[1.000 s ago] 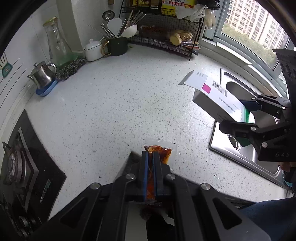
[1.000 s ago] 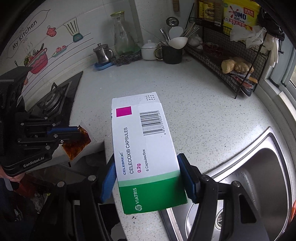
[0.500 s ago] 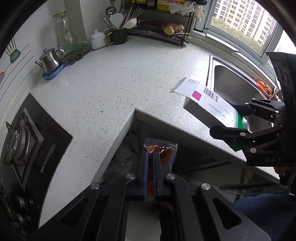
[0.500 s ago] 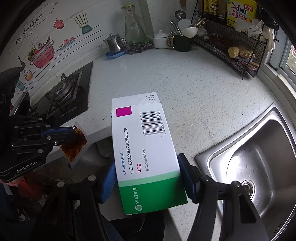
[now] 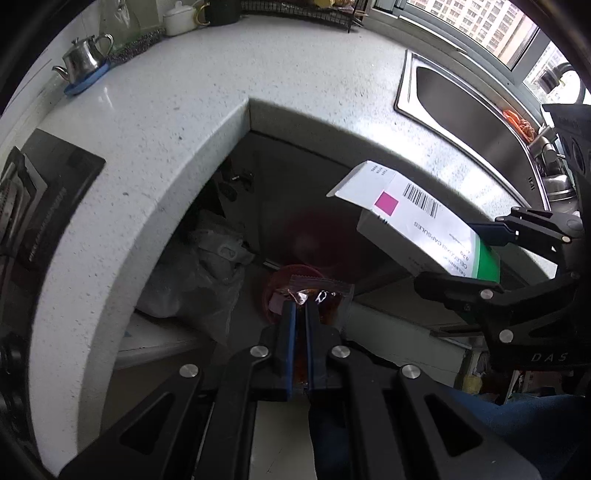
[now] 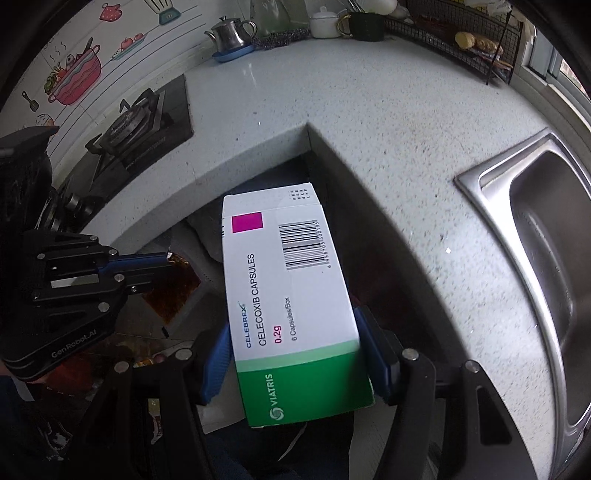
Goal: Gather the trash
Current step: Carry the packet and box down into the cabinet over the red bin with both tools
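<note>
My left gripper (image 5: 300, 308) is shut on a clear sauce packet (image 5: 325, 301) with red-brown residue, held off the counter over the floor gap. The packet also shows in the right wrist view (image 6: 171, 291), in the left gripper (image 6: 168, 264). My right gripper (image 6: 295, 332) is shut on a white and green medicine box (image 6: 288, 302), held past the counter's inner corner; the box shows in the left wrist view (image 5: 421, 225) to the right of the packet. Below the packet lies a round red bin (image 5: 291, 284), dim and partly hidden.
The speckled white L-shaped counter (image 5: 177, 122) wraps round the gap. A steel sink (image 6: 546, 236) is at the right, a gas hob (image 6: 136, 125) at the left. A kettle (image 6: 231, 33), mug and wire rack stand at the back. A crumpled plastic bag (image 5: 199, 273) lies under the counter.
Both grippers have drawn back off the counter and lowered, still holding the packet and the box. The floor gap and red bin have come into view.
</note>
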`<state>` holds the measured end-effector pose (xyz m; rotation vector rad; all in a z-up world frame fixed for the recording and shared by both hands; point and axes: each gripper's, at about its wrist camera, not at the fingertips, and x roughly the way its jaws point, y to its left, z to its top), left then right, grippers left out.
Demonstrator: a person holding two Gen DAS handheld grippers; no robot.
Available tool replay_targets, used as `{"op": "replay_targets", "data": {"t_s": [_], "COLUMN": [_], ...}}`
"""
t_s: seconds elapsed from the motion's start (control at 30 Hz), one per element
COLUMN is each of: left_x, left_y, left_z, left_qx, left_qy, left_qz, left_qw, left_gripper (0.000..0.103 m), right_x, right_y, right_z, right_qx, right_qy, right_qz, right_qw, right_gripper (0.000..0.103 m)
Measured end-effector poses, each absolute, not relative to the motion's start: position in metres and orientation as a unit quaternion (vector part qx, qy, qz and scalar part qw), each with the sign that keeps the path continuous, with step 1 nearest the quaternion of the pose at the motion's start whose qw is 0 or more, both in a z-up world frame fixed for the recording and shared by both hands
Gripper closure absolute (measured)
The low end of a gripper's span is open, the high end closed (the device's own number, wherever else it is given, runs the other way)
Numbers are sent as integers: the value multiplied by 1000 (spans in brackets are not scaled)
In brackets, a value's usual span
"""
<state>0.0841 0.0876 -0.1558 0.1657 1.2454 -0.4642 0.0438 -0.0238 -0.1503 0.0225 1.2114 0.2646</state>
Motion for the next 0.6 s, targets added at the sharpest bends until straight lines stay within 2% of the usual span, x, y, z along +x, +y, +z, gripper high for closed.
{"op": "replay_targets", "data": {"t_s": [0.27,0.6], "left_x": [94,116], "left_y": [82,70], "left_z": [-240,-356], "left_qx": [74,68], "left_qy": [604,630], "left_qz": [-213,-221], "left_qw": [764,741], "left_gripper": [99,99], "right_x": [46,80], "right_y": [-25,-46], "right_z": [-233,-336], "right_qx": [40,67], "right_qy": [613,633], "right_qz": [100,64], "right_qw": [782,768], "right_gripper": [43,43]}}
